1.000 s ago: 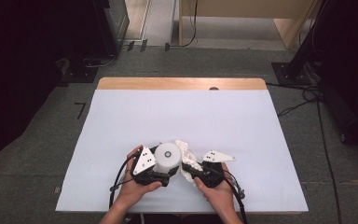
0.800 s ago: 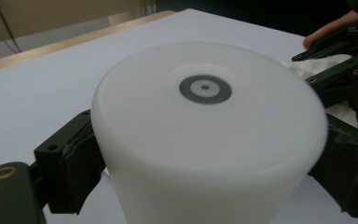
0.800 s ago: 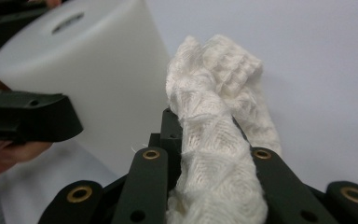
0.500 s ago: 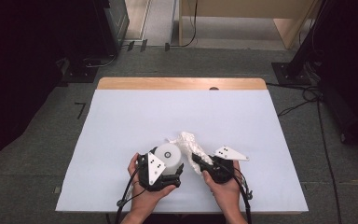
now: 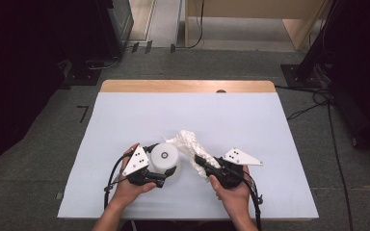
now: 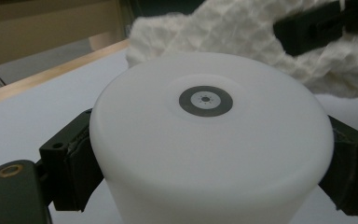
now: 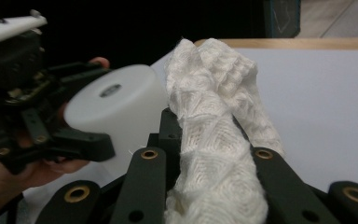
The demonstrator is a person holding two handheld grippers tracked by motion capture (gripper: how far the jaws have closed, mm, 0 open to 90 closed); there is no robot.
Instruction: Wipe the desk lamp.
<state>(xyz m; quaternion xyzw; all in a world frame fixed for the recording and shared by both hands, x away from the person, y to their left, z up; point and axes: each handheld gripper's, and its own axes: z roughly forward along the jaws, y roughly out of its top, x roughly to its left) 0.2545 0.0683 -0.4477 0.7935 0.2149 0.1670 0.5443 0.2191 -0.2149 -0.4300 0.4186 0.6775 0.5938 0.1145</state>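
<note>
A white round cup lies bottom-up in my left gripper, whose black pads press its sides. A crumpled white cloth is bunched between the jaws of my right gripper, which is shut on it. The cloth's free end arches up and leans toward the cup, close beside it. In the right gripper view the cup and the left gripper sit at the left. In the left gripper view the cloth hangs just behind the cup.
A white mat covers the wooden table, whose bare edge shows at the far side. Both hands work near the table's front edge. Dark floor, cables and furniture legs surround the table.
Both grippers have shifted right and apart. The right one has lifted, drawing the cloth up off the mat beside the cup. The cup stays held in the left gripper.
</note>
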